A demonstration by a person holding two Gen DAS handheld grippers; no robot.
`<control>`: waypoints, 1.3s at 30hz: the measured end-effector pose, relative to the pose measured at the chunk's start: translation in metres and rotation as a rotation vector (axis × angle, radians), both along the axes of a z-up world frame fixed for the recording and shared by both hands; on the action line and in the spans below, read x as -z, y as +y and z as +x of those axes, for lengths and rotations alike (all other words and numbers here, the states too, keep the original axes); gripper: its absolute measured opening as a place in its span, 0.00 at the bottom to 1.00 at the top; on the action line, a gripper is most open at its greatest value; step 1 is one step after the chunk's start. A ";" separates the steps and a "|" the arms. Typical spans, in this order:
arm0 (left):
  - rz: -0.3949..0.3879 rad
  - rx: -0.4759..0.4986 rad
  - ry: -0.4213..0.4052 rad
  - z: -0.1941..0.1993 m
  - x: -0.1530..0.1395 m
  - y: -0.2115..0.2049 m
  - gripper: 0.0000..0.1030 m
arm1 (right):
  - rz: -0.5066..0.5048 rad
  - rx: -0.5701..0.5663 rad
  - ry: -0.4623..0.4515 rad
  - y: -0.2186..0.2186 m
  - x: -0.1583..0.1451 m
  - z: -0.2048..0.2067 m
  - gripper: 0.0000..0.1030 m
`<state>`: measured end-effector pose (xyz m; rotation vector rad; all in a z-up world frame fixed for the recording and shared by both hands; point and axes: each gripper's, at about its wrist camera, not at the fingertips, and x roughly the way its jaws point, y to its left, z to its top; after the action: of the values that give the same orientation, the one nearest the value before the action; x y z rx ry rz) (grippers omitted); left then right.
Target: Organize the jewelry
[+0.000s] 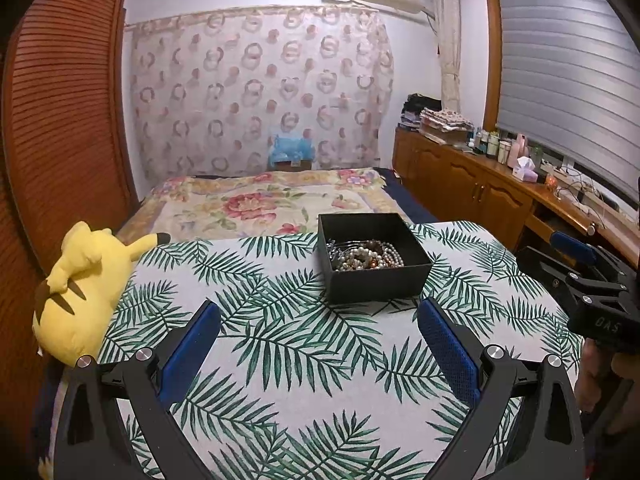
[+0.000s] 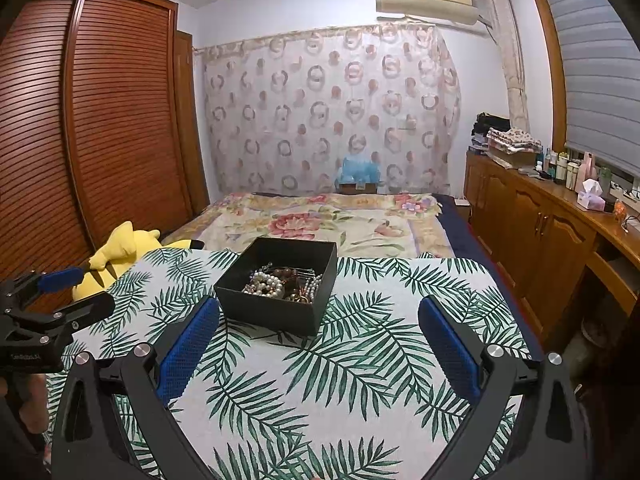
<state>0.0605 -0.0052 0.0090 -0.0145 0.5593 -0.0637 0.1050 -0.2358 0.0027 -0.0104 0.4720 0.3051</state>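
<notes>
**Both grippers wide, hovering short of the jewelry box**

Far left: slatted wood wardrobe (image 1: 68, 92) runs along the wall. Just in front of it a yellow plush toy (image 1: 82, 284) lies on its side at the left edge of the table, touching the leaf-print tablecloth (image 1: 280, 344).

Left gripper (image 1: 318, 326): jaws spread wide, nothing btwn the blue pads (image 1: 192, 350). It hangs above the cloth, near side of the table, box ahead and slightly right of its centre line. In the right wrist view its body shows at the left edge, fingers apart.

Centre: black box (image 1: 374, 276), open top, sits flat on the cloth twd the far part of the table. Inside, a tangled heap of jewelry (image 1: 364, 256) – pearl strands, brown beads, some silvery pcs; can't separate single items. All of it is in the box, none seen on the cloth.

Right gripper (image 2: 318, 326): also wide open, empty, over the cloth. Box lies ahead and a bit left of it; left pad's tip sits just beside the box's near corner in the view, contact can't be told.

Behind the table: bed w/ floral cover (image 1: 256, 200), patterned curtain (image 1: 260, 88) on the back wall. Far right: wood cabinet (image 1: 472, 184) under the window w/ bottles and a tissue box on top.
</notes>
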 end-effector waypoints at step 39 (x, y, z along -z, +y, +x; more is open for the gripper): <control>0.003 -0.003 -0.005 -0.002 0.000 -0.003 0.92 | -0.002 0.000 0.000 0.000 -0.001 -0.001 0.97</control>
<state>0.0581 -0.0080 0.0085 -0.0127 0.5542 -0.0602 0.1042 -0.2363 0.0037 -0.0124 0.4726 0.3044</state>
